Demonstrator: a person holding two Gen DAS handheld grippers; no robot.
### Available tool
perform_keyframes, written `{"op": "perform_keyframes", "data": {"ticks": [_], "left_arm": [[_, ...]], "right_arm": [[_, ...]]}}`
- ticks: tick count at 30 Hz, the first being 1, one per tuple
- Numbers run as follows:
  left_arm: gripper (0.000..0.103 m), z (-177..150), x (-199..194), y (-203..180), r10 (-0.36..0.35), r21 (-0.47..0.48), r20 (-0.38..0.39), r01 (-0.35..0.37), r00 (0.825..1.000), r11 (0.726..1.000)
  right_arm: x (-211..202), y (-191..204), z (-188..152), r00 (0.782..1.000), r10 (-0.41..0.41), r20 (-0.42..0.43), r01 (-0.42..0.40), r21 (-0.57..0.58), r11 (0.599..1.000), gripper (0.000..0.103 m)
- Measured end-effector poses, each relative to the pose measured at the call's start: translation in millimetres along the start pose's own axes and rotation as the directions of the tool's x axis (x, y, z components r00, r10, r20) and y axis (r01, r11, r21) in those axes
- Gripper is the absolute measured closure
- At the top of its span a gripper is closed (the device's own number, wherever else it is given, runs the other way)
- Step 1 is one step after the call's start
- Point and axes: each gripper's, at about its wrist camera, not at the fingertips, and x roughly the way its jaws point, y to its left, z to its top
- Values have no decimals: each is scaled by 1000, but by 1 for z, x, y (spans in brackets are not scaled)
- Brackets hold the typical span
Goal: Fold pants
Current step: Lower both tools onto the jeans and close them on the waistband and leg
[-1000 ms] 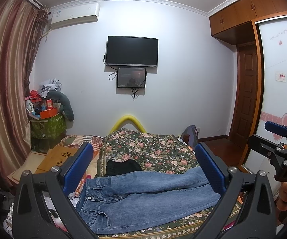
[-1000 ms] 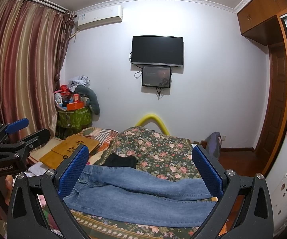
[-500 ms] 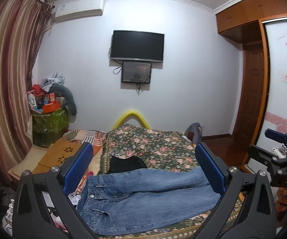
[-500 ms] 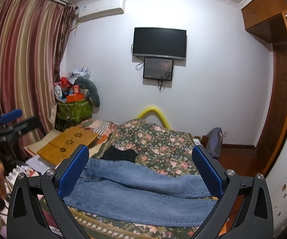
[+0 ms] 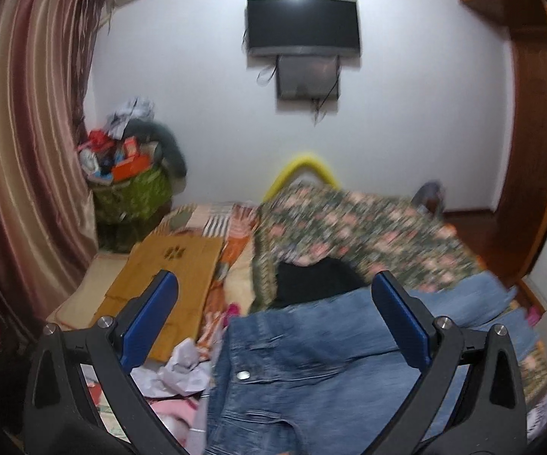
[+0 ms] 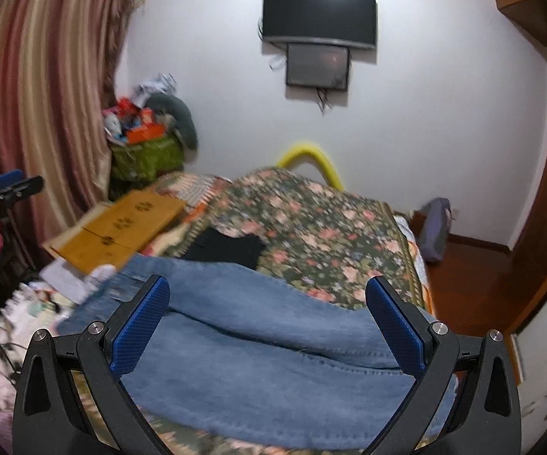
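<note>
Left wrist view: low over the jeans [image 5: 311, 360] waistband, facing the far wall.
Right wrist view: close above the jeans [image 6: 273, 349] legs, facing likewise.
Shared: jeans, floral bedspread [image 5: 349, 227] [image 6: 311, 227], television [image 5: 303, 24] [image 6: 318, 15].

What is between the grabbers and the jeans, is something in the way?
Nothing visible is in the way. The left gripper hangs open over the waistband end of the jeans, and the right gripper hangs open over the legs. The black garment lies farther back on the floral bedspread, touching only the jeans' far edge.
</note>
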Motion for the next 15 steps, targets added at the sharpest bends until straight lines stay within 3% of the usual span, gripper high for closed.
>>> {"op": "perform_keyframes", "data": {"ticks": [3, 6, 12, 15], "left_arm": [[1, -16, 57, 14, 49, 33, -86, -46, 995, 998], [14, -35, 115, 28, 72, 30, -200, -67, 977, 997], [23, -74, 206, 55, 35, -46, -363, -55, 931, 997], [37, -88, 242, 64, -18, -85, -427, -21, 904, 996]], "right_arm": [[37, -14, -7, 998, 16, -54, -16, 3, 1000, 0], [73, -28, -13, 992, 40, -116, -35, 43, 998, 0], [149, -51, -15, 974, 81, -213, -64, 87, 994, 0], [182, -51, -13, 962, 114, -249, -96, 82, 992, 0]]}}
